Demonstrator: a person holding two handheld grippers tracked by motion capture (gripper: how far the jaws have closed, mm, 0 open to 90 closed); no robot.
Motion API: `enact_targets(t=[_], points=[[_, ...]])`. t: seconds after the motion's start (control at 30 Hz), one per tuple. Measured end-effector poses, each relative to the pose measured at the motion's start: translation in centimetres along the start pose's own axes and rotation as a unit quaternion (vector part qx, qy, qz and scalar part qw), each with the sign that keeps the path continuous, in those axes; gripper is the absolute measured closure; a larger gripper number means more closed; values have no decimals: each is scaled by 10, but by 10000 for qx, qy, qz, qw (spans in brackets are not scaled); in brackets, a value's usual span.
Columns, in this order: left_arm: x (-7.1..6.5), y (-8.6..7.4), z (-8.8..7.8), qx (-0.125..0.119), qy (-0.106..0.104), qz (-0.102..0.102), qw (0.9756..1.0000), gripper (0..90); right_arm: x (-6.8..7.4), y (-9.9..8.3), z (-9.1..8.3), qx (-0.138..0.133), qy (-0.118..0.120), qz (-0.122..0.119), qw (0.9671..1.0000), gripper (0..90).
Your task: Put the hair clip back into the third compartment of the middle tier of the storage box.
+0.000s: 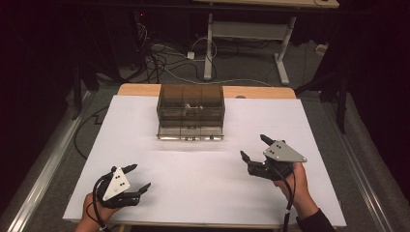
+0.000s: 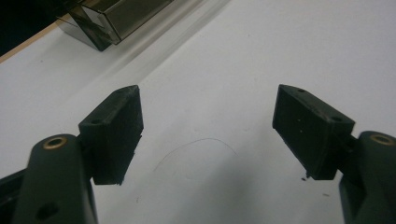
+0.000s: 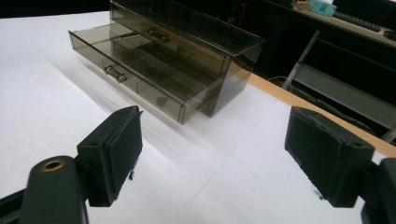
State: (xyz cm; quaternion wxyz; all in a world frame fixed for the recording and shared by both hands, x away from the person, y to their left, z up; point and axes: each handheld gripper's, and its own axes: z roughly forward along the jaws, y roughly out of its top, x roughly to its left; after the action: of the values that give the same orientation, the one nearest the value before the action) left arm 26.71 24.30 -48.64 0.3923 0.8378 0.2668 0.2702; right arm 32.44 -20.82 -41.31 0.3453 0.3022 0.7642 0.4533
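Nearest to me, my left tongs (image 1: 140, 177) sit low over the front left part of the white-covered bench (image 1: 203, 193), held by my left hand (image 1: 92, 210). Their black jaws stand wide apart with nothing between them. In the left gripper view those left tongs (image 2: 208, 128) look down on bare white sheet marked by a faint curved pencil-like line (image 2: 201, 144), and a corner of the smoky box sits at the top left.

A little farther in and to the right, my right tongs (image 1: 255, 147) hover over the bench in my right hand (image 1: 295, 188), with a grey three-cornered plate (image 1: 284, 151) on top. These jaws are also spread wide and hold nothing. The two tongs are well apart from each other, one on each side of the bench's front half.

Beyond both, at the far middle of the bench, stands the smoky translucent plastic drawer box (image 1: 191, 111). Neither pair of tongs touches it. In the right gripper view the drawer box (image 3: 187, 56) lies ahead of the right tongs (image 3: 212, 142), and its lower drawer (image 3: 135, 70) is pulled partly out, showing divided compartments and a small metal handle (image 3: 115, 73). An upper drawer handle (image 3: 158, 34) sits above it. I see something small and pale inside the box from the high view, but I cannot tell what it is.

Past the bench's wooden far edge (image 1: 140, 89), cables (image 1: 159, 58) lie on the floor by a white desk frame (image 1: 251, 34).
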Motion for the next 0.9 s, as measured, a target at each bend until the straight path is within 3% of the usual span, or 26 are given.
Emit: enact_targets(t=[0.27, 0.4, 0.5, 0.9], points=[[-1, 1, 0, 5, -12, 35, 10000, 233, -1, -7, -12, 0, -60, -18, 10000, 194], [-1, 1, 0, -6, -25, 18, 10000, 233, -2, -12, -15, 85, -183, -144, 9997, 195], [-1, 0, 0, -2, -27, 37, 10000, 233, -4, -15, -17, 71, -145, -75, 9998, 197], [-2, 1, 0, 1, -39, 65, 10000, 233, -1, -32, -24, 200, -170, -183, 9995, 197]])
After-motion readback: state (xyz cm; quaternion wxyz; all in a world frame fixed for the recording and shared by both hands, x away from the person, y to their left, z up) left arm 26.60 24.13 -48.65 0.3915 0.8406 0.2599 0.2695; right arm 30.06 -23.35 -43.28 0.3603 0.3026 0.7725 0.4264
